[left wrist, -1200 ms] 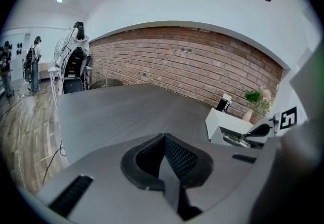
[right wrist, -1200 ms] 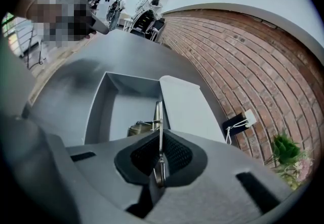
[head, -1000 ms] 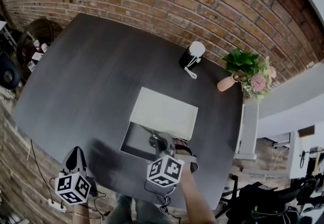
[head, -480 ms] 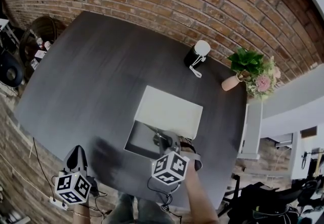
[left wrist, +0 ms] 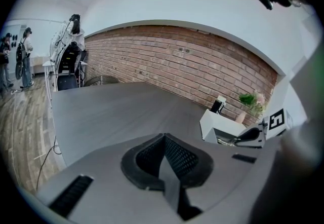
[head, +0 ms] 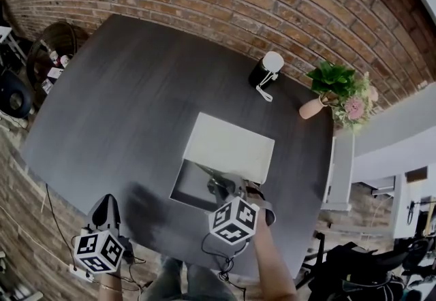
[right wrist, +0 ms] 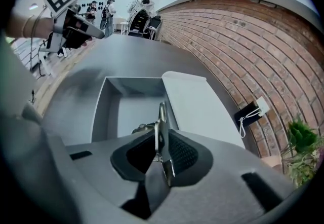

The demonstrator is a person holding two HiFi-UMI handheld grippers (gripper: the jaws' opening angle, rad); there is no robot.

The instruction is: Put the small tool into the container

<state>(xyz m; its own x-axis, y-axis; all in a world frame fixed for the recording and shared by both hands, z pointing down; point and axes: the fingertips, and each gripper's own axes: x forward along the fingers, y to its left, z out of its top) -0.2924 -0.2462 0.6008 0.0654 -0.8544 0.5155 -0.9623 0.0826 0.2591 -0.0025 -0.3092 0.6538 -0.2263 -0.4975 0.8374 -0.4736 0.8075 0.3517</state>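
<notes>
A grey box (head: pixel 185 191) lies open on the dark table (head: pixel 122 102), its white lid (head: pixel 228 146) folded back on the far side. My right gripper (head: pixel 219 188) hangs over the box's near right corner. In the right gripper view a small metal tool (right wrist: pixel 161 124) stands upright between the jaws of the right gripper (right wrist: pixel 161 142), above the box's floor (right wrist: pixel 131 111). Those jaws are opening and the pads no longer clamp the tool. My left gripper (head: pixel 107 206) is shut and empty at the table's near left edge, its pads meeting in the left gripper view (left wrist: pixel 164 156).
A black cylinder with a white top and cord (head: pixel 264 69) stands at the table's far edge by the brick wall. A potted plant with flowers (head: pixel 335 92) sits to its right. A wicker basket (head: pixel 58 37) stands off the table's left side.
My right gripper has drifted slightly right and nearer over the box's near corner. The left gripper has stayed where it was.
</notes>
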